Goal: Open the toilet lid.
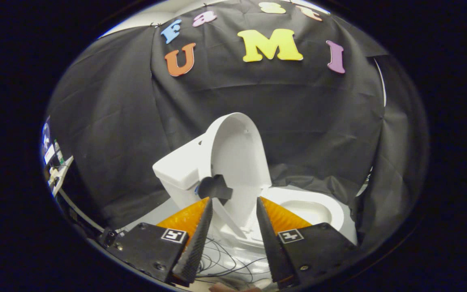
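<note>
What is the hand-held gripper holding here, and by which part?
Nothing. The hand-held gripper is open, its fingers apart just short of the raised toilet lid.

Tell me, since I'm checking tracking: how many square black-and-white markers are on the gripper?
2. One square black-and-white marker sits beside the left finger, the other marker beside the right finger. The open gripper holds nothing. Others may be hidden.

My gripper (233, 205) carries two black wedge fingers (195, 243) with ribbed, textured inner faces tapering to points. Orange ridged panels back each finger. Each sits on a black mounting block fitted with a square black-and-white marker tag and small screws. Thin black wires loop beneath, between the blocks.
</note>
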{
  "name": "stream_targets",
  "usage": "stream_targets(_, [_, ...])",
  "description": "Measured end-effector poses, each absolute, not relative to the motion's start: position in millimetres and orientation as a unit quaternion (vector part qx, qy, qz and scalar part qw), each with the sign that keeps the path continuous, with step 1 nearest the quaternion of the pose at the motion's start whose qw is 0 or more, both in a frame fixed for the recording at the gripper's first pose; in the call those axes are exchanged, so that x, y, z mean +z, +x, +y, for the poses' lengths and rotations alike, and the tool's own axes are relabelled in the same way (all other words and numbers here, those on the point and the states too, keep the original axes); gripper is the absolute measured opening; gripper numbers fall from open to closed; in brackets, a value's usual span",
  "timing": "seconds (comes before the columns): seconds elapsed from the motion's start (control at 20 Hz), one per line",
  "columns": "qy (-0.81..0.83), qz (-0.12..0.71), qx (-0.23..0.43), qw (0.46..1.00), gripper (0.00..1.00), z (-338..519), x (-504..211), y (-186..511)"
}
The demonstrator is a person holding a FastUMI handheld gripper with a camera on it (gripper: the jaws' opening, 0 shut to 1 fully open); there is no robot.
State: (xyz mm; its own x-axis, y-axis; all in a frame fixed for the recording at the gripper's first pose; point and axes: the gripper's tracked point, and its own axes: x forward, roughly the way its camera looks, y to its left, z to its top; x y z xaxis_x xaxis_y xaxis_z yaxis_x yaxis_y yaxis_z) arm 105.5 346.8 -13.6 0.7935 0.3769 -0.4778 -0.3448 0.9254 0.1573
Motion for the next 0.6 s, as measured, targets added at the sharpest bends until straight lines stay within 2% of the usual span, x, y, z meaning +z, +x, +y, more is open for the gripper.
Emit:
stream_targets(0.1, [0.025, 0.236, 0.174, 0.956, 0.83, 315.0, -7.8, 101.7])
stream_targets(0.3, [0.008, 0.170, 0.148, 0.974, 0.83, 257.7, 8.5, 92.0])
stream_targets(0.5, [0.010, 0.066, 0.162, 0.985, 0.83, 218.9, 40.3, 75.3])
stream_targets(0.6, [0.005, 0.042, 0.154, 0.987, 0.83, 196.8, 42.8, 67.4])
